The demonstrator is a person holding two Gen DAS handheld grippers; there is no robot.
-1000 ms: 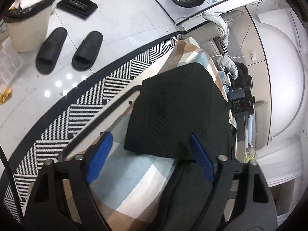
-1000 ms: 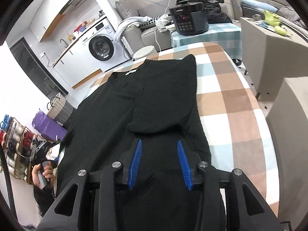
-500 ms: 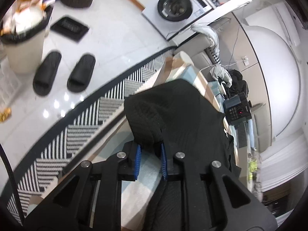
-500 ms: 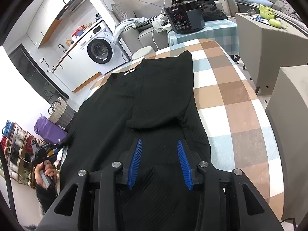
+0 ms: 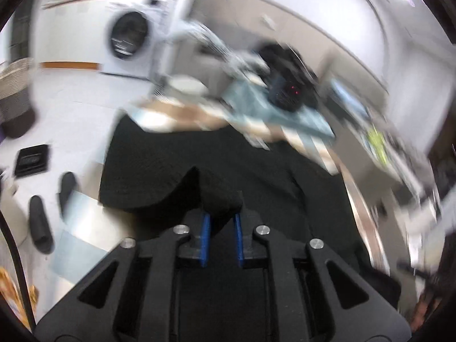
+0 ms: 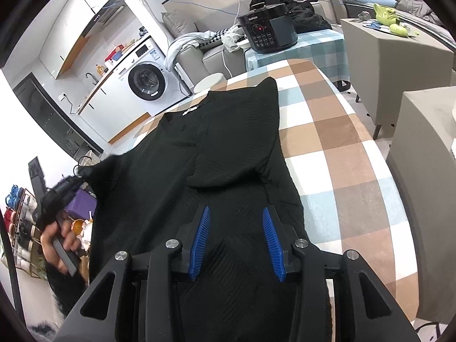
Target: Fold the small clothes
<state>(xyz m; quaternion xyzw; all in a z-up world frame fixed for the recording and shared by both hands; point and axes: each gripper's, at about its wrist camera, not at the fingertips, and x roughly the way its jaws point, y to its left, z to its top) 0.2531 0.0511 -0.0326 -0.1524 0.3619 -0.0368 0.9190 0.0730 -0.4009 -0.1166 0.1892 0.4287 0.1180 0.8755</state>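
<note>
One sleeve (image 6: 236,139) already folded in; left gripper (image 5: 221,229) pinches other sleeve (image 5: 211,196) of black top (image 6: 176,188), mid-fold. Right gripper (image 6: 236,238) half-spread, gripping nothing; bottom fold left.

Motion blur smears the left wrist view: the washing machine (image 5: 128,38) and dark cooker (image 5: 287,94) lose their detail. The black garment (image 6: 228,148) runs under the right gripper (image 6: 235,239), its near end unseen. The shoe rack (image 6: 17,213) is cut by the edge.
</note>
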